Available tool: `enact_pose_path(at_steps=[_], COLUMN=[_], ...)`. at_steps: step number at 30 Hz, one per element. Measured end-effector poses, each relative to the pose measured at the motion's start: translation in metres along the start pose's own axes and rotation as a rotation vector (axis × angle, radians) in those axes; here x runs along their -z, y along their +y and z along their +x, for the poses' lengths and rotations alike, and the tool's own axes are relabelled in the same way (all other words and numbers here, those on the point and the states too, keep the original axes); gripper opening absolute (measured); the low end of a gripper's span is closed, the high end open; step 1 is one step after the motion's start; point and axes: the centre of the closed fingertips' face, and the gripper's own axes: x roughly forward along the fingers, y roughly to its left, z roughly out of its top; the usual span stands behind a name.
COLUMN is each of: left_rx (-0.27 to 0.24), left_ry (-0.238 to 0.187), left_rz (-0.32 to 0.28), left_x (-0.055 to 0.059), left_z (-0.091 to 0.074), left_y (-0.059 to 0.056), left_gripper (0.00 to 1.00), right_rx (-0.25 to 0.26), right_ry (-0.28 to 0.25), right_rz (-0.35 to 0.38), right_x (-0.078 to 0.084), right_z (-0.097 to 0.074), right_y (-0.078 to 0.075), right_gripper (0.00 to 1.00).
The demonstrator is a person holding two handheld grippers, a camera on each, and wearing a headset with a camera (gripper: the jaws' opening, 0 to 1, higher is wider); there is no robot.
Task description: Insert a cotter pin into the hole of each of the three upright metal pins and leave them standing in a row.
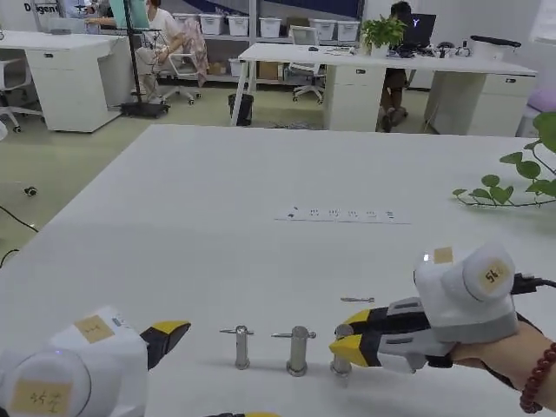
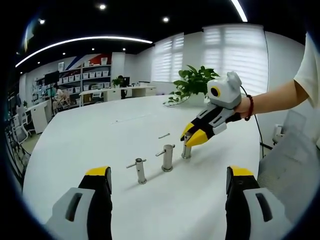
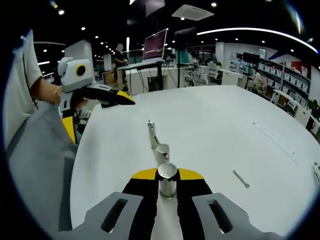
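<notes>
Along our white counter's near edge, the left pin and middle pin already carry cotter pins, our right tool clenches the bare third pin, the loose cotter pin waits just behind, and our left tool hangs released.

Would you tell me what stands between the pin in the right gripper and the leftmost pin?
Head view: the middle pin, cotter pin through it, stands between right pin and left pin.
</notes>
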Motion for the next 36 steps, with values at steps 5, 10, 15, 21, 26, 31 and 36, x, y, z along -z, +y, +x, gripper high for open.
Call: enact_pose_path(at_steps=[5,10,15,21,26,31,36], left_rx=[-0.001,-0.002,-0.003,-0.004,-0.004,-0.003,-0.002], left_ry=[-0.002,-0.002,-0.002,0.001,-0.001,0.002,0.001], left_rz=[0.006,0.011,0.018,0.020,0.020,0.020,0.020], left_x=[-0.001,-0.001,-0.002,-0.001,-0.002,-0.001,-0.001], left_z=[-0.001,-0.003,-0.005,-0.005,-0.005,-0.005,-0.005], left_y=[0.000,-0.001,-0.002,-0.002,-0.002,-0.001,-0.001], left_gripper=[0.95,0.95,0.95,0.93,0.93,0.93,0.92], right_rx=[-0.019,-0.027,-0.035,-0.013,0.004,0.010,0.016], right_ry=[-0.008,-0.009,-0.015,-0.018,-0.017,-0.016,-0.016], right_rz=[-0.003,-0.001,0.005,0.010,0.006,0.004,0.008], right_x=[-0.001,0.000,0.002,0.003,0.005,0.007,0.009], right_z=[0.004,0.010,0.014,0.018,0.021,0.022,0.023], right_y=[0.015,0.026,0.036,0.042,0.043,0.044,0.045], right_gripper=[0.13,0.13,0.13,0.13,0.14,0.14,0.14])
